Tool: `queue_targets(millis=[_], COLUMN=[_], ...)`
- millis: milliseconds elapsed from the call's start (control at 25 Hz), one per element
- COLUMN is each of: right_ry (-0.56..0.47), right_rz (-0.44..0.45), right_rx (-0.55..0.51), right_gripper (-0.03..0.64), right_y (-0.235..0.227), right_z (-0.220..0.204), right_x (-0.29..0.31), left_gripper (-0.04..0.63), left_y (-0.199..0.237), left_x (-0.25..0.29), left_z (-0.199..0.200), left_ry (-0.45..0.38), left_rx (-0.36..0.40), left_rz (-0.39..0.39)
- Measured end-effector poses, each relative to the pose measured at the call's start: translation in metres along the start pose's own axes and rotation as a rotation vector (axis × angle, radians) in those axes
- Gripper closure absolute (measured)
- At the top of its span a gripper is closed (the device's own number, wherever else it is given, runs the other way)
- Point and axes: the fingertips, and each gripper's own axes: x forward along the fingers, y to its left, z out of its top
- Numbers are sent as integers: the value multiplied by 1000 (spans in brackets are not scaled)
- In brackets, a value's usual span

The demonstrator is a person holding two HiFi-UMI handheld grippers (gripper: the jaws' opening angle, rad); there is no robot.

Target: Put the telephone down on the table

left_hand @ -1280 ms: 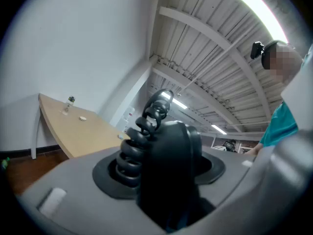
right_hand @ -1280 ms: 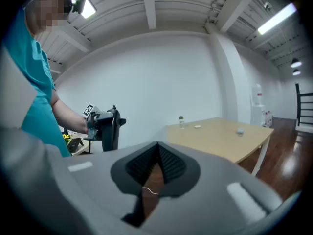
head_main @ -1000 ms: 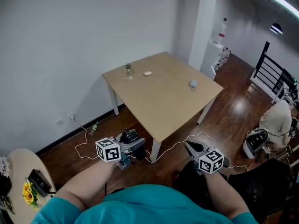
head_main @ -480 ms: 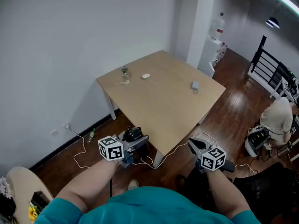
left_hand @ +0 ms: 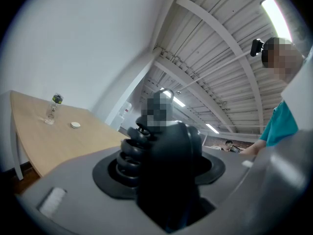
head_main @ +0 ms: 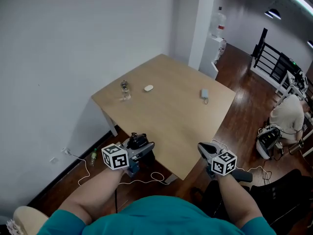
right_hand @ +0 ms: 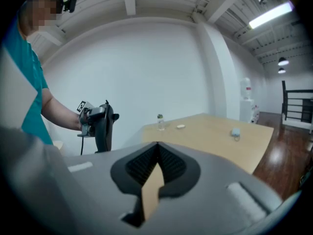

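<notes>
The left gripper (head_main: 145, 151) clamps a glossy black telephone handset (left_hand: 168, 175), its coiled cord bunched alongside, just short of the wooden table's (head_main: 171, 116) near edge. The right gripper (right_hand: 157, 151) is closed on nothing.

This looks like a bare loft-style office or studio, not a home. It has plain white walls (head_main: 73, 43) and a dark polished wood floor (head_main: 244, 116). One pale wooden surface (head_main: 166, 111) stands alone. There is a water dispenser (head_main: 218, 21) beside a pillar (head_main: 200, 28), a black railing (head_main: 266, 55) and loose cables (head_main: 145, 181). The exposed corrugated ceiling (left_hand: 210, 48) carries strip lights (left_hand: 273, 14).
</notes>
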Motion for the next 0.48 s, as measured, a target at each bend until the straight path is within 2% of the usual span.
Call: queue_targets(millis=[240,480], right_ry=[-9,-18], right_rz=[17,126], right_rx=[-8,-59], right_gripper=[614,614], right_y=[-47,-117], right_z=[18,34], right_x=[29,79], left_gripper=[285,285], left_y=[36,77], left_x=[37,103], left_z=[12,25], left_ry=[-13,-45], left_rx=[-20,-4], left_rz=[27,104])
